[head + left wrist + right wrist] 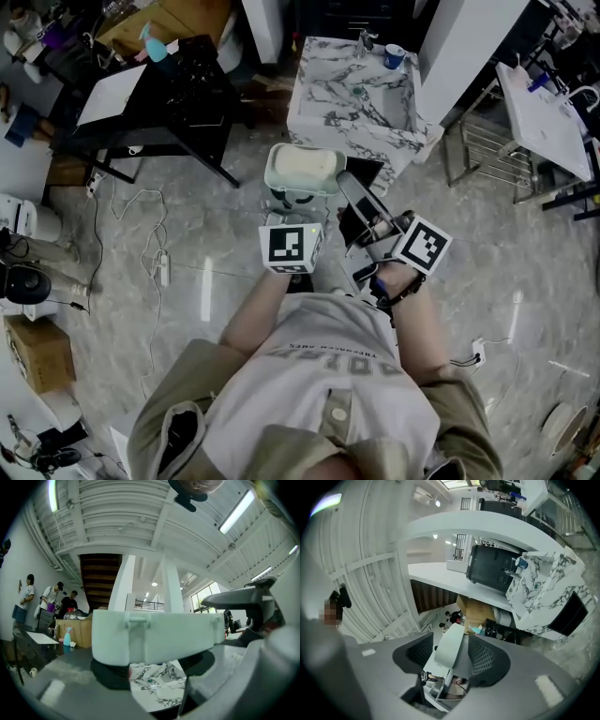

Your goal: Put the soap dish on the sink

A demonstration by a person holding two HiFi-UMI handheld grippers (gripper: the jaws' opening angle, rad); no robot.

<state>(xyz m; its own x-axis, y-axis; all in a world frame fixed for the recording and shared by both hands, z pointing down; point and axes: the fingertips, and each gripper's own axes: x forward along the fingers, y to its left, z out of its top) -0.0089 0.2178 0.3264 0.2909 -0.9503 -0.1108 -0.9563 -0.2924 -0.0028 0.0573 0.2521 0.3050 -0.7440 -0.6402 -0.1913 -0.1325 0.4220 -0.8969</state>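
STEP: TRANSPORT. The soap dish [302, 167] is in the air, short of the sink [323, 89]; placement not yet done.

L tongs [296, 199] are set wide and clamped across the dish's long wall, carrying it level above the floor, approx. in line w/ the sink's near edge. R tongs [351, 189] are spread wide just beside the dish's right end. The right gripper view shows the dish rim between the pads w/ a gap on at least one side, i.e. no clamp, so the load is judged to rest on the L tongs alone. Next move req.: advance to the marble top, pick a bare spot clear of the faucet [364, 39] and blue cup [394, 56], lower the dish flat, then open. R tongs opt. as a steadying aid.
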